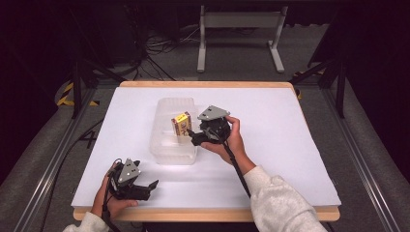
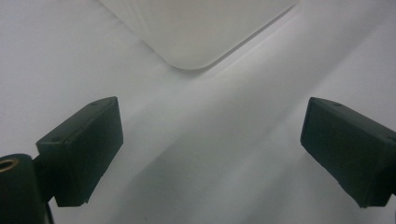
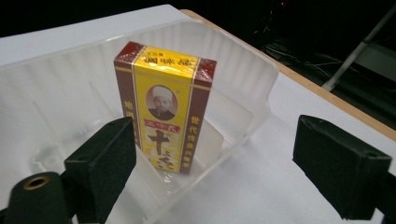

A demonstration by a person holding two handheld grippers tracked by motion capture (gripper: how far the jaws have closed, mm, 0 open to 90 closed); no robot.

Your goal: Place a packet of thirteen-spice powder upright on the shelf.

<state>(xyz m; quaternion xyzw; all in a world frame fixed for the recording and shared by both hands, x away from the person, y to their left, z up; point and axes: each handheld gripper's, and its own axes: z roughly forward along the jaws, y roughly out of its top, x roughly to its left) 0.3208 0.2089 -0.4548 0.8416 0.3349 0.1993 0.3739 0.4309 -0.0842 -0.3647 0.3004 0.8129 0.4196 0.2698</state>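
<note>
A yellow and maroon box (image 1: 181,124) (image 3: 164,107) stands upright inside a clear plastic tray (image 1: 170,147) (image 3: 252,88) in the middle of the white table. My right gripper (image 1: 192,137) (image 3: 212,163) hangs just right of the tray, its jaws spread wide. They stand nearer than the box, and neither pad presses on it. My left gripper (image 1: 151,188) (image 2: 212,149) rests near the table's front left corner, open with bare table between its jaws. In the left gripper view a rounded corner of the tray (image 2: 196,42) lies ahead.
The white sheet (image 1: 270,111) covers a wooden table whose edge (image 1: 212,213) shows at the front. Black cables trail from both grippers. Beyond the table stand a grey metal frame (image 1: 239,34) and loose cables on the carpet.
</note>
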